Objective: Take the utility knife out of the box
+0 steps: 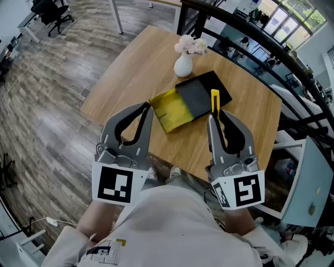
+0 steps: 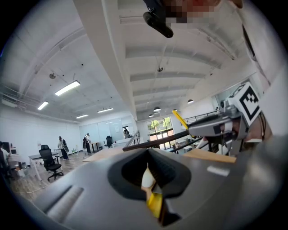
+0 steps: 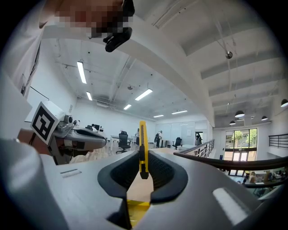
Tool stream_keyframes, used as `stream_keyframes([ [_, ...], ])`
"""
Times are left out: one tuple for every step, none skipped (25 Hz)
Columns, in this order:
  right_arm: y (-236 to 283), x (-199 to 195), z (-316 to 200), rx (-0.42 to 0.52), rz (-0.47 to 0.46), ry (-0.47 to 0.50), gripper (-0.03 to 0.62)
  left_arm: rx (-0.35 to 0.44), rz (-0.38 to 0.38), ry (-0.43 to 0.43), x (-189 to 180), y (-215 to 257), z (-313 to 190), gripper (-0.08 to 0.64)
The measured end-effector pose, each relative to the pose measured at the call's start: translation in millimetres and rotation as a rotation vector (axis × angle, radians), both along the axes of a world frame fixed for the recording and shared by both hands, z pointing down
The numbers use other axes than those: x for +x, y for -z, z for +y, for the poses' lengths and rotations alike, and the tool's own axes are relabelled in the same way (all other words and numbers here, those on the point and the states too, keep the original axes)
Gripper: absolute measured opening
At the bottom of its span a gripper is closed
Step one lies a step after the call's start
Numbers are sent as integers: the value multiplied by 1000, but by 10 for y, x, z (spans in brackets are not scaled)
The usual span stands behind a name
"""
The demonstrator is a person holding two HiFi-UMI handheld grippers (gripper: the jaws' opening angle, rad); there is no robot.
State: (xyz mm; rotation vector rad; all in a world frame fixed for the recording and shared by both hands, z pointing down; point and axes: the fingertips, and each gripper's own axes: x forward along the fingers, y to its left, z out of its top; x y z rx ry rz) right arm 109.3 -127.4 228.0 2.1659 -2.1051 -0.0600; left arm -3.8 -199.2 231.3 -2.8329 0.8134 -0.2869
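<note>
The box (image 1: pixel 195 96) lies open on the wooden table (image 1: pixel 135 62), with a black part and a yellow part (image 1: pixel 172 109). My right gripper (image 1: pixel 215 116) is shut on the yellow utility knife (image 1: pixel 214 100), which it holds over the box's right edge. In the right gripper view the knife (image 3: pixel 142 143) stands upright between the pads, at the fingertips of the right gripper (image 3: pixel 143 158). My left gripper (image 1: pixel 148 107) hovers by the box's yellow left end, its jaws together and holding nothing. In the left gripper view the left gripper (image 2: pixel 148 152) shows its jaw tips meeting, and the knife (image 2: pixel 180 119) juts from the other gripper.
A white vase (image 1: pixel 183 65) with pale flowers stands just behind the box. A dark railing (image 1: pixel 271 41) runs along the table's far right side. Wood floor lies to the left, with office chairs (image 1: pixel 52 13) far off. The table's near edge is under my grippers.
</note>
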Motion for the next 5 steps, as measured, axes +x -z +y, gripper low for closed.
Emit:
stream_keyframes([
  [-4, 0, -6, -4, 3, 1, 63, 5, -2, -2, 1, 13, 4, 2],
  [-8, -2, -11, -9, 8, 3, 63, 9, -4, -4, 4, 25, 9, 2],
  [-11, -4, -13, -12, 13, 5, 63, 12, -7, -6, 9, 34, 15, 2],
  [-13, -7, -13, -15, 19, 7, 63, 14, -9, -8, 15, 41, 22, 2],
  [-15, -10, -13, -19, 25, 9, 63, 15, -12, -9, 22, 46, 29, 2],
])
